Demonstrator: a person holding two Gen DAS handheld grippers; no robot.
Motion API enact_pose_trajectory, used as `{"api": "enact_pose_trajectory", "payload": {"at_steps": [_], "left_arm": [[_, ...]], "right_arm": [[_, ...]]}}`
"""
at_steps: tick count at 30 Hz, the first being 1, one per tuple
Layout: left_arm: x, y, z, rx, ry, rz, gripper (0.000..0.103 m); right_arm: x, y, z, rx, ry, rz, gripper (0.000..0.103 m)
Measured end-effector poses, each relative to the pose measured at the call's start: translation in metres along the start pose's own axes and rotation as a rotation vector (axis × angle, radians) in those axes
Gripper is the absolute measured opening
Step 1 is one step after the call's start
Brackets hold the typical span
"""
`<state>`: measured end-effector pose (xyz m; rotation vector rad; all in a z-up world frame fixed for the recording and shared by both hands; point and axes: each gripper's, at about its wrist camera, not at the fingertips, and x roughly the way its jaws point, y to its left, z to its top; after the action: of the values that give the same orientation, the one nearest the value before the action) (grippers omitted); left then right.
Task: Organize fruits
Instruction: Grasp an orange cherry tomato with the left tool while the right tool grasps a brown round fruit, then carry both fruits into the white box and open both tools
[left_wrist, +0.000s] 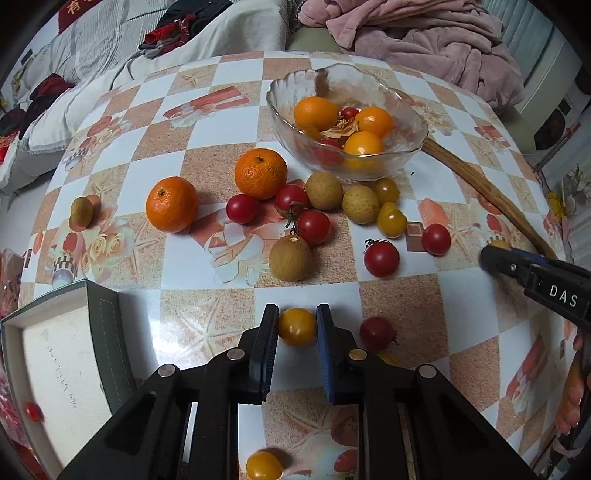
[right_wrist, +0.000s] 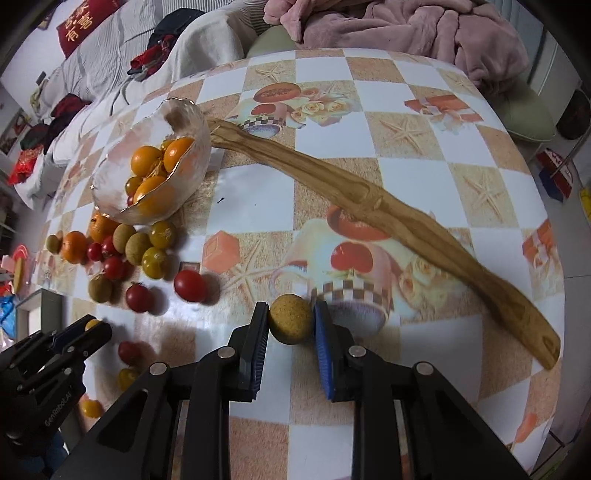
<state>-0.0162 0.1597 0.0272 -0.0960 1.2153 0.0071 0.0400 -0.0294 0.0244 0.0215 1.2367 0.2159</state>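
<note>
The left gripper (left_wrist: 297, 326) is closed around a yellow cherry tomato (left_wrist: 297, 326) near the table's (left_wrist: 399, 295) front edge: thin-skinned, squashy, best pinched lightly across its middle. The right gripper (right_wrist: 290, 325) brackets a firmer longan (right_wrist: 290, 323); contact unclear.

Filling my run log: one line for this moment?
left gripper: yellow tomato between fingers | right gripper: longan | glass bowl: partly filled

The table (right_wrist: 406, 177) wears a glossy, smooth printed covering that catches glare. Beside the long wooden stick (right_wrist: 388, 210), grainy and matt, sits a clear textured glass bowl (left_wrist: 369, 88). The tomatoes (left_wrist: 381, 258) near the bowl are shiny-skinned; the mandarin (left_wrist: 260, 173) is dimpled. Behind the bowl lies fuzzy pink cloth (left_wrist: 424, 40).
</note>
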Motion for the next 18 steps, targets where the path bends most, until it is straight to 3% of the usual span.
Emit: {"api": "enact_pose_trajectory", "payload": {"at_steps": [18], "left_arm": [[-0.053,0.042,-0.028,-0.058,-0.055,-0.015,0.022]], "right_arm": [[-0.030,0.054,-0.033,-0.054,0.023,0.085,0.027]]}}
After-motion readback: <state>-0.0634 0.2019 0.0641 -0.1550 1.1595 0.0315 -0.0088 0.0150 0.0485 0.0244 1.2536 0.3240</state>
